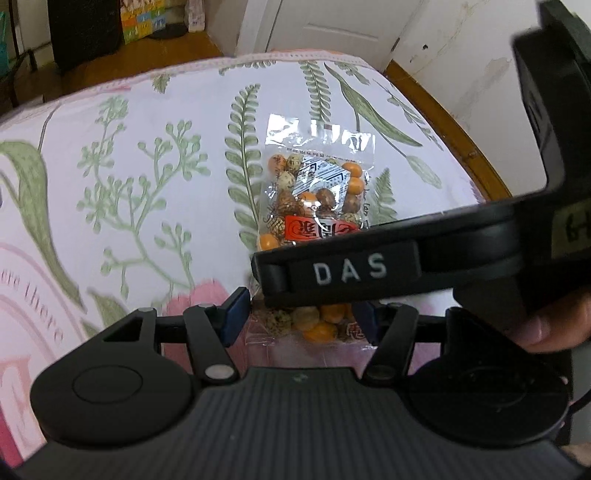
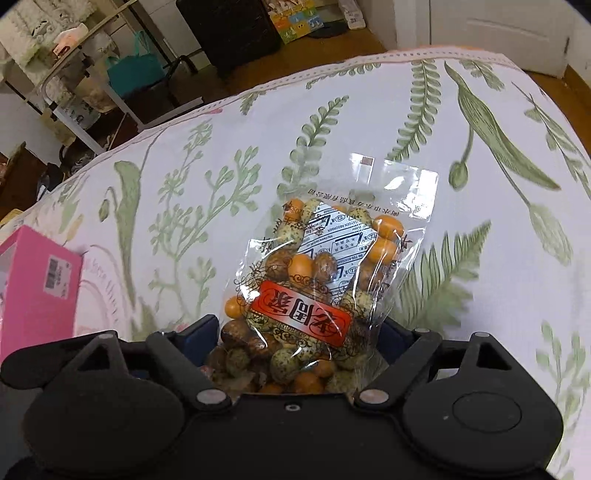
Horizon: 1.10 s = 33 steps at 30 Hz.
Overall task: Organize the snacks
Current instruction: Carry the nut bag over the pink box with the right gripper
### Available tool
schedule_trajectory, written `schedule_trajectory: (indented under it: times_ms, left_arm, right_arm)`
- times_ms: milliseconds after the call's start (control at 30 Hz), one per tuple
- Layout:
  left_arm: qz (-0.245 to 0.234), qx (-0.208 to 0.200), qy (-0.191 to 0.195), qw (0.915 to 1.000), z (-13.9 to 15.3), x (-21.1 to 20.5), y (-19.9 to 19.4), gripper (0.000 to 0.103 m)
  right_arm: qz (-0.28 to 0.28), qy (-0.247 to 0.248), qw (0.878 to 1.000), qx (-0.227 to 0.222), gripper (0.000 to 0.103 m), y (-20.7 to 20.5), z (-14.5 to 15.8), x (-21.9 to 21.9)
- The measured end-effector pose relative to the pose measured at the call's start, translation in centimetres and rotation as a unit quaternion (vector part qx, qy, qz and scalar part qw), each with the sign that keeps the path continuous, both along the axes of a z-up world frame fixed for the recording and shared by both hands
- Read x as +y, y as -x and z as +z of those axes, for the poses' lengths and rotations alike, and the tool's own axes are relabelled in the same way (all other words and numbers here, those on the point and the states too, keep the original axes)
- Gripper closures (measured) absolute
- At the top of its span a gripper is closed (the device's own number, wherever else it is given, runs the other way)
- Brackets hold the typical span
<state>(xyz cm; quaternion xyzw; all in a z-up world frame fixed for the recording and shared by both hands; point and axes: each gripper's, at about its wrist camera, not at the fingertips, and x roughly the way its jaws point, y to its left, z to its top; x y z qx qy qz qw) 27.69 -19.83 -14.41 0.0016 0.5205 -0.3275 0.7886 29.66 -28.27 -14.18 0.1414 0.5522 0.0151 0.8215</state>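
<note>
A clear bag of orange, brown and speckled coated nuts with a red label (image 2: 317, 273) lies on the fern-print tablecloth (image 2: 221, 155). My right gripper (image 2: 295, 332) has its blue pads on both sides of the bag's near end and is shut on it. In the left wrist view the same bag (image 1: 314, 184) lies ahead, and its near end sits between the pads of my left gripper (image 1: 301, 314), which looks open around it. The black body of the right gripper (image 1: 369, 266), marked DAS, crosses over the bag.
A pink box (image 2: 37, 291) stands at the left on the cloth. The table's wooden edge (image 1: 461, 140) shows at the right, by a white wall and door. Beyond the far edge stand a dark cabinet (image 2: 232, 29), a metal rack and a teal bag.
</note>
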Motion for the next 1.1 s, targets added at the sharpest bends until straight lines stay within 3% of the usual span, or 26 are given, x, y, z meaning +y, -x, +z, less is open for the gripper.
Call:
schedule_trajectory:
  times_ms: [433,567,833,1100]
  left_arm:
    - [0.004,0.019,-0.041,0.999,3.2,5.1,5.7,0.045]
    - [0.001,0.0,-0.047,0.9989,4.3,6.9,8.5,0.045]
    - [0.016,-0.022,-0.041,0.9988,7.7,11.6,12.0,0.045]
    - [0.039,-0.037,-0.033,0.998,10.0,16.7,13.3,0.045]
  right_arm:
    - [0.005,-0.046,0.999,-0.015,0.012,6.9,1.8,4.8]
    - [0.025,-0.05,0.998,-0.032,0.012,9.0,2.7,6.4]
    - [0.078,-0.033,0.993,-0.079,0.012,12.2,6.5,11.0]
    - [0.131,-0.002,0.987,-0.097,0.012,12.5,9.6,16.7]
